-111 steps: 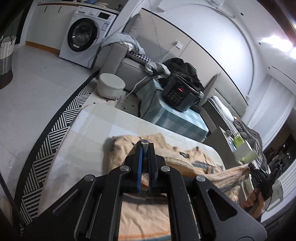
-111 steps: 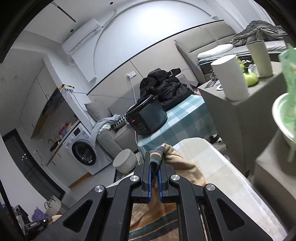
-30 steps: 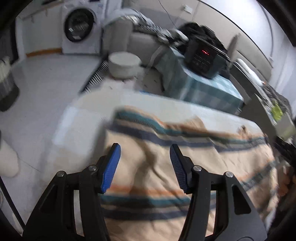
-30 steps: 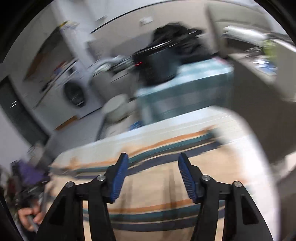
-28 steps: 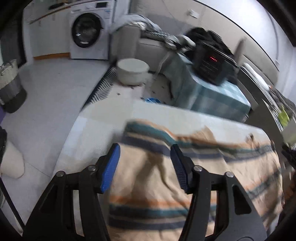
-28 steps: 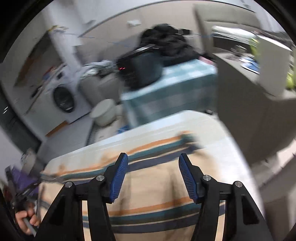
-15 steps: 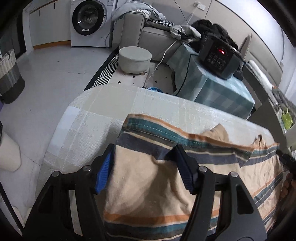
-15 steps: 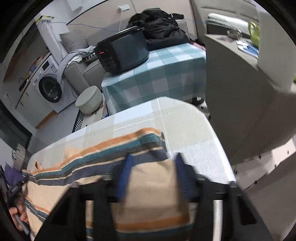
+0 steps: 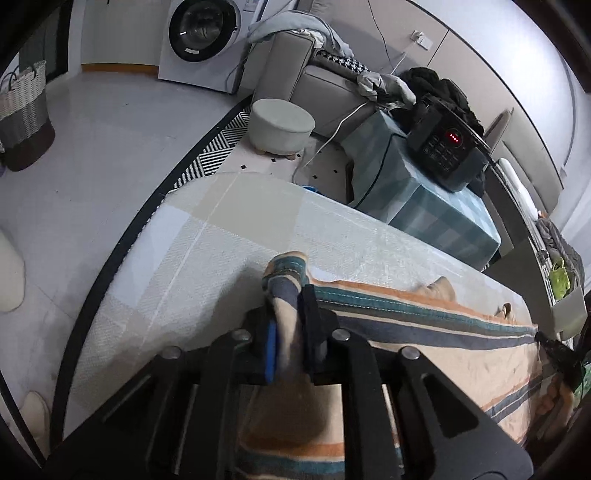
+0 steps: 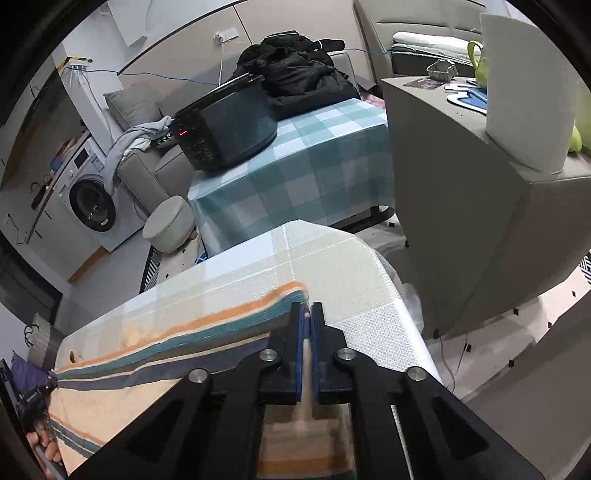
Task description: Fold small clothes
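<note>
The striped garment [image 9: 424,332] lay on the tabletop [image 9: 221,236]. The left hand-held gripper [image 9: 290,325] was closing, pinching one far corner; the right hand-held gripper [image 10: 306,332] was closing on the other.

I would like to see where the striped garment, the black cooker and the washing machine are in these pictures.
striped garment [image 9: 424,321]: left wrist view, on its blue stripe.
black cooker [image 10: 229,125]: right wrist view, on its dark side wall.
washing machine [image 9: 201,26]: left wrist view, on its round door.
</note>
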Available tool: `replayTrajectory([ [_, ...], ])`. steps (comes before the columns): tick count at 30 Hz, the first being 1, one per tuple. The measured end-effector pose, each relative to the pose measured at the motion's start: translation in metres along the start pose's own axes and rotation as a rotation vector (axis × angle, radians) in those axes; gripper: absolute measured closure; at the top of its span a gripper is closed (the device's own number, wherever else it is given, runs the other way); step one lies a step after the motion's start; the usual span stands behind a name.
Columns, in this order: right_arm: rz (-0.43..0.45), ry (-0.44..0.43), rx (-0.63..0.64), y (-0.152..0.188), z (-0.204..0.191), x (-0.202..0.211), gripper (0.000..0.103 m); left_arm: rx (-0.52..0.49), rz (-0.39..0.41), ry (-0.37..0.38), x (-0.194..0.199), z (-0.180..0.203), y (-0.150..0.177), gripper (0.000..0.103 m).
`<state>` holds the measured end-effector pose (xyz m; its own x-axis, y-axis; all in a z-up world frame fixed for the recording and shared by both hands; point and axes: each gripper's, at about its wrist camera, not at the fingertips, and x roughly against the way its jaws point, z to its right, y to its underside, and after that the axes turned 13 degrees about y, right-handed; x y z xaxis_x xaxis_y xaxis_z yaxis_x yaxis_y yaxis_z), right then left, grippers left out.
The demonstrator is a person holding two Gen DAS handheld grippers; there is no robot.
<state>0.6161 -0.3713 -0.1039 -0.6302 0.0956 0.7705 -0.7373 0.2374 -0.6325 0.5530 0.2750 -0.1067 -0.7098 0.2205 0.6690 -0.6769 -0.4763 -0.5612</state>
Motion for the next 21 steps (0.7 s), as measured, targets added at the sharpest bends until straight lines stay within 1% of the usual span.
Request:
replayTrajectory([
  [1, 0.005, -0.005, -0.007, 0.0, 0.001, 0.005, 0.087, -0.002, 0.002, -0.012, 0.005, 0.001, 0.001, 0.082],
  [2, 0.011, -0.015, -0.011, 0.0, 0.002, 0.012, 0.075, -0.001, 0.004, -0.025, 0.01, 0.002, 0.002, 0.079],
  [3, 0.026, -0.027, -0.023, 0.002, 0.004, 0.022, 0.063, 0.002, 0.005, -0.034, 0.018, 0.002, 0.003, 0.073],
  [4, 0.034, -0.034, -0.03, 0.003, 0.005, 0.029, 0.058, 0.009, 0.004, -0.029, 0.028, 0.002, 0.006, 0.066],
  [5, 0.04, -0.051, -0.037, 0.005, 0.007, 0.039, 0.053, 0.014, 0.001, -0.022, 0.036, 0.003, 0.009, 0.063],
  [8, 0.027, -0.114, -0.035, 0.019, 0.009, 0.07, 0.045, 0.007, -0.006, -0.017, 0.068, 0.005, 0.025, 0.052],
  [9, 0.021, -0.131, -0.025, 0.027, 0.008, 0.082, 0.038, 0.002, -0.01, -0.019, 0.081, 0.007, 0.033, 0.044],
  [10, 0.019, -0.148, -0.016, 0.034, 0.007, 0.092, 0.034, -0.003, -0.016, -0.024, 0.094, 0.009, 0.041, 0.032],
  [11, 0.021, -0.167, -0.009, 0.043, 0.007, 0.104, 0.027, -0.013, -0.013, -0.023, 0.106, 0.011, 0.049, 0.027],
  [12, 0.032, -0.177, -0.005, 0.052, 0.007, 0.117, 0.021, -0.031, 0.002, -0.017, 0.122, 0.014, 0.06, 0.02],
  [13, 0.041, -0.187, 0.005, 0.061, 0.007, 0.128, 0.019, -0.045, 0.009, -0.016, 0.134, 0.017, 0.069, 0.015],
  [14, 0.047, -0.196, 0.015, 0.072, 0.006, 0.143, 0.015, -0.057, 0.006, -0.019, 0.146, 0.019, 0.079, 0.012],
  [15, 0.046, -0.203, 0.024, 0.081, 0.006, 0.152, 0.011, -0.064, -0.006, -0.019, 0.157, 0.021, 0.09, 0.004],
  [16, 0.045, -0.211, 0.029, 0.089, 0.006, 0.161, 0.009, -0.068, -0.006, -0.017, 0.167, 0.024, 0.1, 0.002],
  [18, 0.046, -0.202, 0.032, 0.107, 0.006, 0.179, 0.0, -0.079, 0.001, -0.008, 0.187, 0.03, 0.117, 0.002],
  [21, 0.058, -0.178, 0.045, 0.133, 0.01, 0.199, 0.0, -0.077, 0.021, 0.002, 0.215, 0.037, 0.142, 0.001],
])
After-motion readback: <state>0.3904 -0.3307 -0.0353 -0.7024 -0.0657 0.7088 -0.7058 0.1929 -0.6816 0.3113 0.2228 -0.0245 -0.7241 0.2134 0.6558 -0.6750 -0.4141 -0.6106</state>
